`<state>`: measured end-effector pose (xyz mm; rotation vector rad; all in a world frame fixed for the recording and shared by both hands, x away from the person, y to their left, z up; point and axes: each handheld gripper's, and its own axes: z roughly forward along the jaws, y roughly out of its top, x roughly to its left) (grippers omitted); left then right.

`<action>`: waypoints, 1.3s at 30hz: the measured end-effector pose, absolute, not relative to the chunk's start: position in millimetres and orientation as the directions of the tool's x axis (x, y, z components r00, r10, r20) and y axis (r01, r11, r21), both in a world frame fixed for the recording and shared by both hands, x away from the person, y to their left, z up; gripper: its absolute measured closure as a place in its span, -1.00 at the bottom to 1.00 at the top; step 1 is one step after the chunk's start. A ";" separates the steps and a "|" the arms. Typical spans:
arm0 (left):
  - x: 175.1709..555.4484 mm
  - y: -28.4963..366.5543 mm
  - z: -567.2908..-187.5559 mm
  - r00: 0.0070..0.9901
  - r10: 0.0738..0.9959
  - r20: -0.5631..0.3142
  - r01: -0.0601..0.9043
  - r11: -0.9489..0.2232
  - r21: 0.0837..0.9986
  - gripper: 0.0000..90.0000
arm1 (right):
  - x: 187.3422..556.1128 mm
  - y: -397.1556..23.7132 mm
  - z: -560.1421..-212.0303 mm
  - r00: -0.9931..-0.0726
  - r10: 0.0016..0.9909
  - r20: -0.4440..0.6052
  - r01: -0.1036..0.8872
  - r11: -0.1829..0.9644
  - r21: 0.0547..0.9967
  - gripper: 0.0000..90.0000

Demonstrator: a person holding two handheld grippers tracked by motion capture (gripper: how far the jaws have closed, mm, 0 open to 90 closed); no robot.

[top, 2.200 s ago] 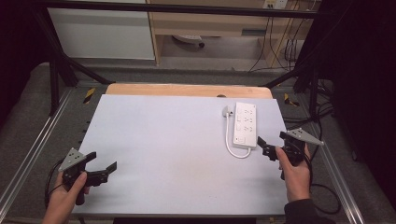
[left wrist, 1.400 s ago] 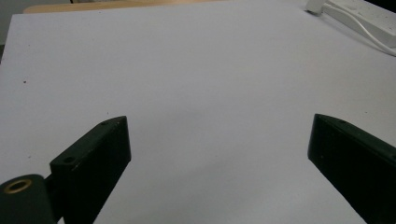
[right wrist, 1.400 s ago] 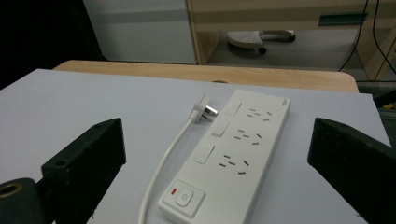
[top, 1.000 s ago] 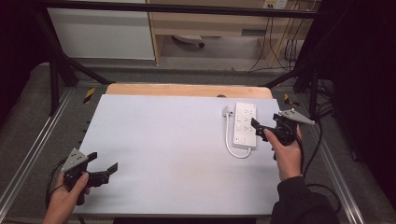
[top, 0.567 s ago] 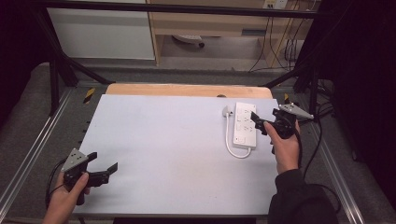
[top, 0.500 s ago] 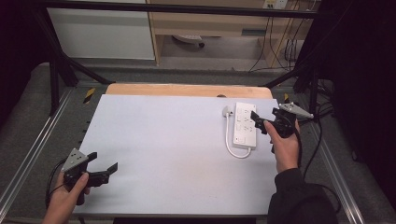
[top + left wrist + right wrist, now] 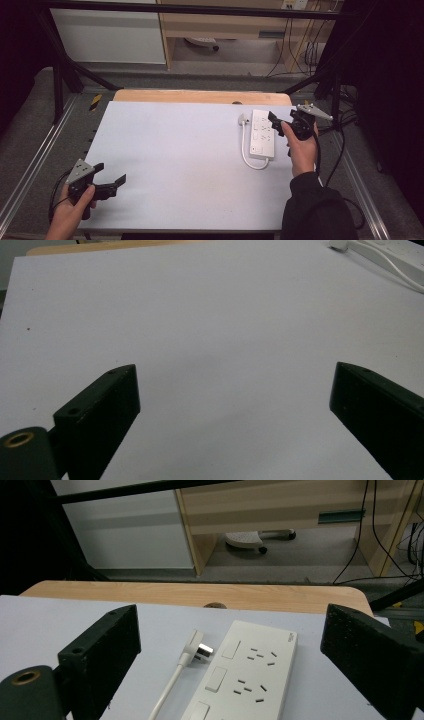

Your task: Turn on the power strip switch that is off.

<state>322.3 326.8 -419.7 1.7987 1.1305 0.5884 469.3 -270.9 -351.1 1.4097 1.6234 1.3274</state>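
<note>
**Right gripper over power strip, left idle**

A white power strip [image 7: 263, 134] lay on the right part of the white table [image 7: 175, 150], long axis running away from the person. Its cord [image 7: 248, 159] looped off the near end and ran up the strip's left side to the plug [image 7: 242, 120], which lay flat just beside the far-left corner of the strip. In the right gripper view the strip [image 7: 245, 675] showed three-pin and two-pin socket holes and white rocker switches along its left edge; a small dark mark sat at its far right corner, too small to read. The plug [image 7: 196, 650] pointed its prongs toward the strip.

The right gripper [image 7: 282, 123] hung just at the strip's right edge, near its far end, jaws wide apart. They had just been closing a little, with nothing pinched between them; the strip sat below and ahead of them, not gripped. The right hand [image 7: 301, 150] held it from behind.

The left gripper [image 7: 111, 181] sat at the near-left corner of the table, well apart from the strip, held by the left hand [image 7: 72, 210]. Its jaws stood wide open over bare table, holding nothing.

A wooden board [image 7: 200, 96] edged the table's far side. Beyond it stood a wooden desk [image 7: 280, 510] with cables [image 7: 375, 525] hanging at the right.
</note>
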 end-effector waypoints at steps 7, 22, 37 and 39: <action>322.5 326.8 -419.8 0.468 0.881 -0.065 0.451 -0.175 0.875 -0.86 | 477.4 -271.6 -355.3 -0.239 0.953 0.189 0.348 -0.098 0.932 -0.68; 323.0 325.7 -420.7 0.465 0.883 -0.067 0.459 -0.176 0.871 -0.87 | 495.8 -269.6 -365.0 -0.165 0.969 0.185 0.373 -0.112 0.921 -0.91; 323.0 325.5 -420.7 0.467 0.882 -0.060 0.460 -0.185 0.868 -0.87 | 515.1 -262.3 -371.0 -0.144 0.981 0.127 0.422 -0.055 0.905 -0.85; 323.0 325.5 -420.7 0.468 0.882 -0.060 0.460 -0.185 0.868 -0.87 | 516.0 -262.3 -372.2 -0.145 0.982 0.124 0.426 -0.052 0.903 -0.85</action>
